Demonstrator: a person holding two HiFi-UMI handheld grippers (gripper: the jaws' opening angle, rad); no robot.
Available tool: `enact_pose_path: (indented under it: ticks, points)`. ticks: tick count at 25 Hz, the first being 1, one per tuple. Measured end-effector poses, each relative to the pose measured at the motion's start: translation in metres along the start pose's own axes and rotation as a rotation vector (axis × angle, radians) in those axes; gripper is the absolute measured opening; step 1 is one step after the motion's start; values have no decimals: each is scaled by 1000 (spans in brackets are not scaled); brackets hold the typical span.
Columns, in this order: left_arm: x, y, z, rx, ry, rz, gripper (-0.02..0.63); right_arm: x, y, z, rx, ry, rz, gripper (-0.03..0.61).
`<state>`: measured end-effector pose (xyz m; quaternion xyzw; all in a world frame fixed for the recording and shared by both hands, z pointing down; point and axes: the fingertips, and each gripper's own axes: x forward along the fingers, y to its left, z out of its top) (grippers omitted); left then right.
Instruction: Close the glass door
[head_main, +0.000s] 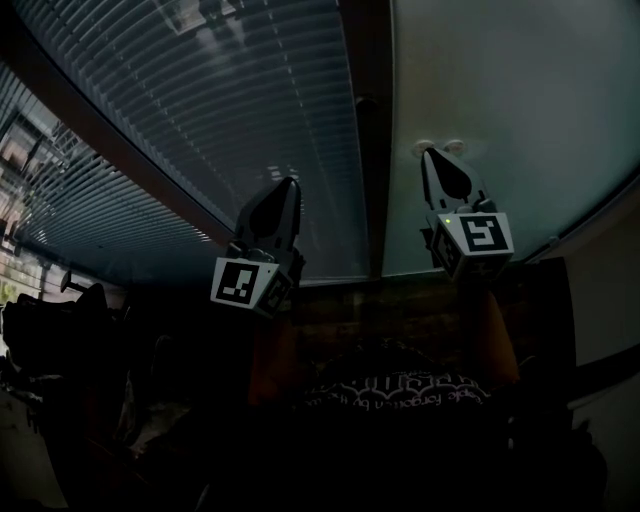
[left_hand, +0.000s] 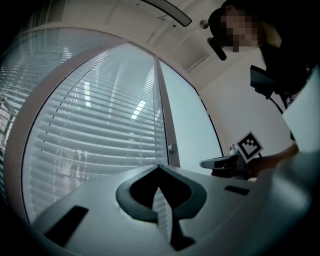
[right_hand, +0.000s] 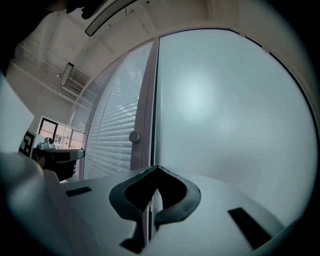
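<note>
The glass door is a frosted pane (head_main: 500, 110) that fills the right of the head view, with a dark upright frame (head_main: 372, 150) along its left edge. A small round knob (right_hand: 134, 136) sits on that frame and also shows in the left gripper view (left_hand: 171, 148). My right gripper (head_main: 428, 153) points at the frosted pane (right_hand: 225, 110) with its tip close to the glass; its jaws are shut on nothing (right_hand: 159, 169). My left gripper (head_main: 290, 183) is held before the pane with slatted blinds (head_main: 220, 120), left of the frame, its jaws (left_hand: 159, 168) meeting at the tips and empty.
A white wall (head_main: 610, 290) borders the door on the right. The person's dark torso (head_main: 400, 400) fills the bottom of the head view. A dark cluttered area (head_main: 60, 330) lies at lower left. A ceiling light fixture (right_hand: 107, 15) hangs overhead.
</note>
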<state>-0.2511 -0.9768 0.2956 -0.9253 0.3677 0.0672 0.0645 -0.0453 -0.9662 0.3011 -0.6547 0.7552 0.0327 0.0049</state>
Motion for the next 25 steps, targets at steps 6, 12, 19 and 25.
enact_pose_path:
  ticks: [6,12,19,25]
  points:
    - [2,-3,4,-3,-2,2,2,-5,4,6,-29,-3,15,3]
    - [1,-4,1,-1,-2,3,2,-5,3,2,-22,1,15,2]
    - [-5,0,-1,-5,3,1,2,-4,12,-3,-16,14,26,3]
    - [-9,-12,2,1,0,3,2,-17,5,-2,-22,13,25,2]
